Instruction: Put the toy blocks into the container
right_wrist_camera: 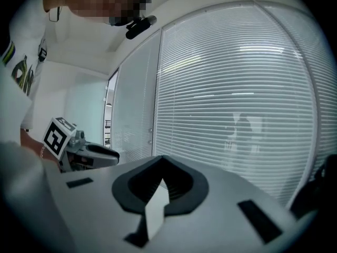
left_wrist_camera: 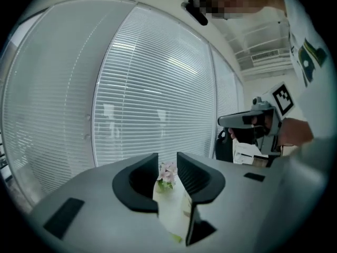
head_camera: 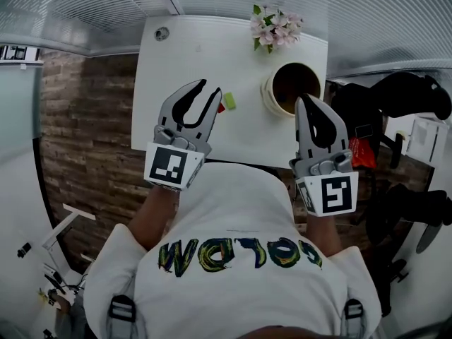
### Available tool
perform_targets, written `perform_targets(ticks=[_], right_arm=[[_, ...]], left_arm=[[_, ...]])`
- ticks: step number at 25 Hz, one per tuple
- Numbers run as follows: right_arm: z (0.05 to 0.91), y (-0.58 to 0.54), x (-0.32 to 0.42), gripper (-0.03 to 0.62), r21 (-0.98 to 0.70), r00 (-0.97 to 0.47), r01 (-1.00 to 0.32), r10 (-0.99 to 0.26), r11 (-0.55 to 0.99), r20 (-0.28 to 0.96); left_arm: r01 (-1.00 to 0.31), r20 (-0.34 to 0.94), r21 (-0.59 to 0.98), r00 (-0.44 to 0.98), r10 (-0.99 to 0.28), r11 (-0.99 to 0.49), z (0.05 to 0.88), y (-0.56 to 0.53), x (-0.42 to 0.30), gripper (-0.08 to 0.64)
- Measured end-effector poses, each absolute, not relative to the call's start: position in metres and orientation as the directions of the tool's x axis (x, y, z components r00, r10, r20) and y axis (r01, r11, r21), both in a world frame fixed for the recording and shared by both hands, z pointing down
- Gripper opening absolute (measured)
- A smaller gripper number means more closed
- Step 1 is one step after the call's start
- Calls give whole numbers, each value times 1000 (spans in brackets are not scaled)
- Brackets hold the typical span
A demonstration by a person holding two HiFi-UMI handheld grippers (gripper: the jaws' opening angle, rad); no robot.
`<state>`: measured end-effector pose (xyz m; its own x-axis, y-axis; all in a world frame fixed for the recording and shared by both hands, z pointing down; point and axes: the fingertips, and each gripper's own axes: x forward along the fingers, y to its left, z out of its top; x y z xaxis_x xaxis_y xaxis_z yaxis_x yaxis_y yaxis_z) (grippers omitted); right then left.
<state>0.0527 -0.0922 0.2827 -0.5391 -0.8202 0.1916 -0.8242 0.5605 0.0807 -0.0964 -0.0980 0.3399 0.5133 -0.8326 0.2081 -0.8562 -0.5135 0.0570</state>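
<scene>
Only our head view shows the green block (head_camera: 230, 103) and red block (head_camera: 222, 108) | the 2 on the table (head_camera: 183, 55), just beside the left tongs (head_camera: 210, 89), spread, empty | right tongs (head_camera: 308, 102) pressed together near the container (head_camera: 269, 94).

I see the red block (head_camera: 222, 107) only as a sliver; the left claw (head_camera: 210, 88) covers the rest. The right claw (head_camera: 308, 102) overlaps the container (head_camera: 268, 96) rim nearest it. I cannot read the container's dark inside. Between the left claw's jaws only a strip of table (left_wrist_camera: 171, 215) shows.
</scene>
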Motion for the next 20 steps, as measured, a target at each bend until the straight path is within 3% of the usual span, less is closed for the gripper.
perform_targets(ticks=[9, 12, 20], right_arm=[[292, -90, 53, 9, 69, -537, -825, -817, 561, 210], [292, -89, 51, 9, 68, -540, -824, -815, 563, 209], [294, -82, 53, 9, 68, -531, -829, -820, 555, 214]], left_arm=[[-829, 267, 85, 554, -789, -553, 369, -79, -81, 132], [-803, 302, 44, 578, -758, -594, 385, -77, -74, 168], [-719, 464, -40, 602, -650, -694, 469, -73, -60, 195]])
